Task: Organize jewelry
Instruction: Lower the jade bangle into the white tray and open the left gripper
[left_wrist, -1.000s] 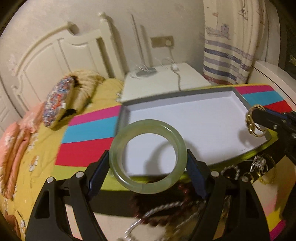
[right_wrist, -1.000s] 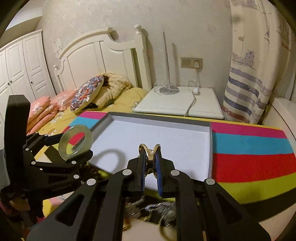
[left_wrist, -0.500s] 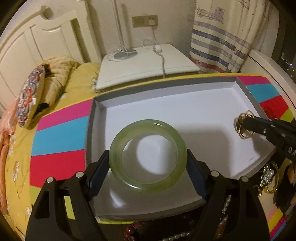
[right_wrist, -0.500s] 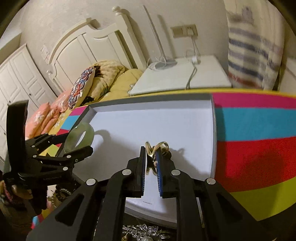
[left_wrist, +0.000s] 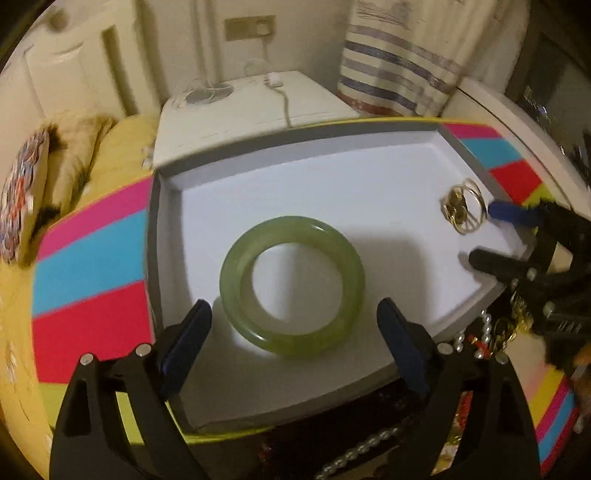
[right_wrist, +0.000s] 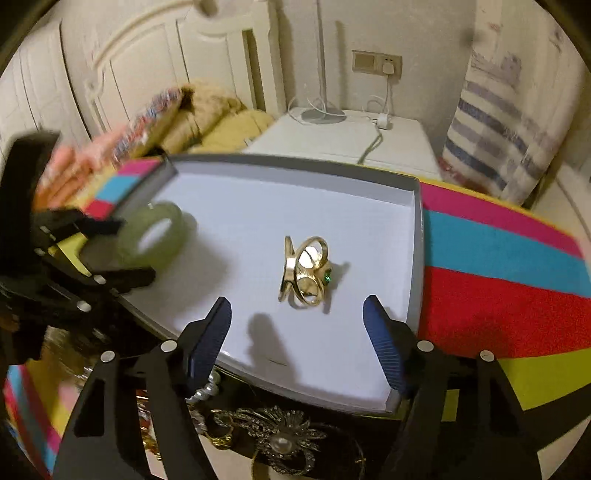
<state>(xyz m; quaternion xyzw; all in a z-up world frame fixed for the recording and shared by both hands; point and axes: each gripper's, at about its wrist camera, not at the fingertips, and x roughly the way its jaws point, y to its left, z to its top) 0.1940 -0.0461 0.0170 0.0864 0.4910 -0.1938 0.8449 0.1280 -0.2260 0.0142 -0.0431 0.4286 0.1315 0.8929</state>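
The left hand-held gripper (left_wrist: 293, 332) is hovering with its blue-padded fingers (left_wrist: 184, 341) spread wide, gripping nothing. The green jade bangle (left_wrist: 291, 286) is lying flat on the white floor of the shallow grey-rimmed tray (left_wrist: 153, 236), just ahead of and between the open fingers, with clear gaps on both sides. In the right wrist view the same bangle (right_wrist: 153, 234) is showing near the tray's left edge, blurred, with the black frame of the left tool beside it.

The right hand-held gripper (right_wrist: 297, 332) is likewise standing spread, its ribbed blue pads (right_wrist: 382, 341) well apart and empty. The gold ring cluster (right_wrist: 304, 271), made of several looped gold bands with a small green stone, is resting on the tray floor just beyond the fingertips, towards the tray's right side, touching neither pad. From the left wrist view the cluster (left_wrist: 463, 212) is sitting close to the right rim, just beside one blue pad of the right tool.

The tray is sitting on a striped cloth (right_wrist: 498, 280) in pink, blue, red and lime that is covering the table. In front of the tray's near edge a heap of other pieces is lying: a pearl strand (left_wrist: 356, 456), and a dark filigree brooch with a pearl centre (right_wrist: 282, 441).
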